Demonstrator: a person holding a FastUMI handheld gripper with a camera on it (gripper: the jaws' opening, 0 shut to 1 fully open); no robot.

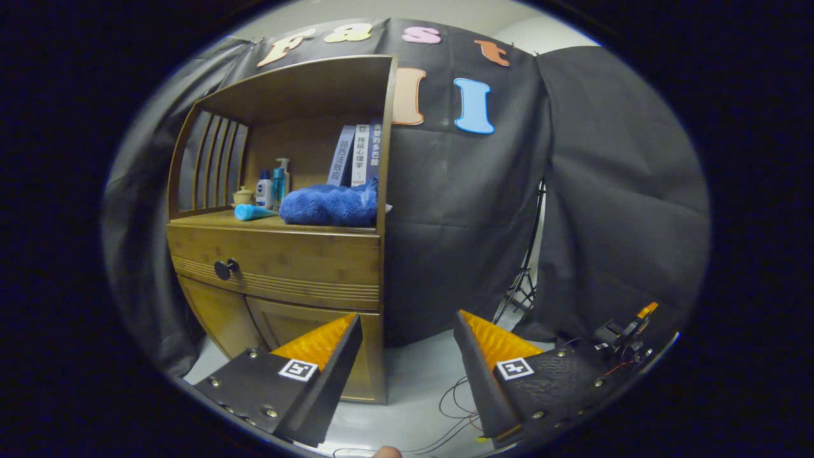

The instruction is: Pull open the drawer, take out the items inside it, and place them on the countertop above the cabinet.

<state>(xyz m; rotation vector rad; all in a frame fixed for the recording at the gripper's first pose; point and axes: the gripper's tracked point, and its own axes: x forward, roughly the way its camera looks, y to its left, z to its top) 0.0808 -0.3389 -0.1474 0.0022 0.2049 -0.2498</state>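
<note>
Right now my gripper (407, 331) hangs wide open, holding nothing, well short of the wooden bamboo cabinet (280, 267). Beyond the fingers, off toward the left one, the closed drawer front carries its small round dark knob (224, 269). I'd swing left, centre both fingers around that knob, clamp, then pull straight back; the countertop (210, 220) above already holds a folded blue towel (331, 205).

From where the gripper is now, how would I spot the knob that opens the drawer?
Find the wooden cabinet left of and beyond the open gripper. Under its countertop runs the closed drawer; the knob sits on its front. It is the one dark, round thing on that pale wood.
</note>
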